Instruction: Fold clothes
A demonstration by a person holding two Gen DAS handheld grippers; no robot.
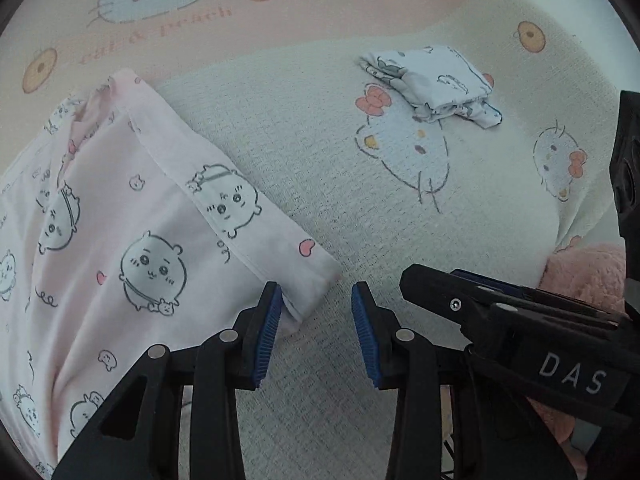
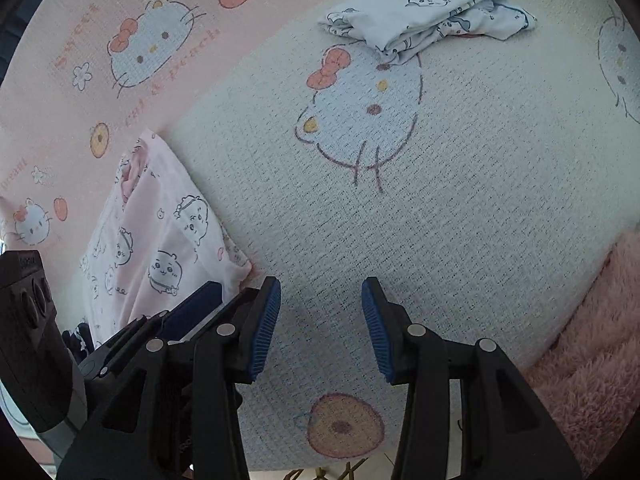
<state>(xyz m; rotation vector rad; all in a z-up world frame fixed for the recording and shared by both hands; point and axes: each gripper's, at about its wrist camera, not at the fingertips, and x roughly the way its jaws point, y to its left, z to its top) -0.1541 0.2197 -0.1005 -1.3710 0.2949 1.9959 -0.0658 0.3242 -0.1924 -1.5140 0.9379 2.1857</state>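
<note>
Left gripper (image 1: 316, 300) open at pink garment (image 1: 132, 240) corner, positioned to grasp; right gripper (image 2: 320, 300) open, empty; folded blue garment (image 1: 432, 84) set aside

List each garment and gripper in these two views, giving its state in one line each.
pink garment: spread out, not yet folded, not gripped.
white garment: folded into a small bundle, lying apart.
left gripper: open, pink garment's corner beside one pad.
right gripper: open, nothing between its pads.
</note>
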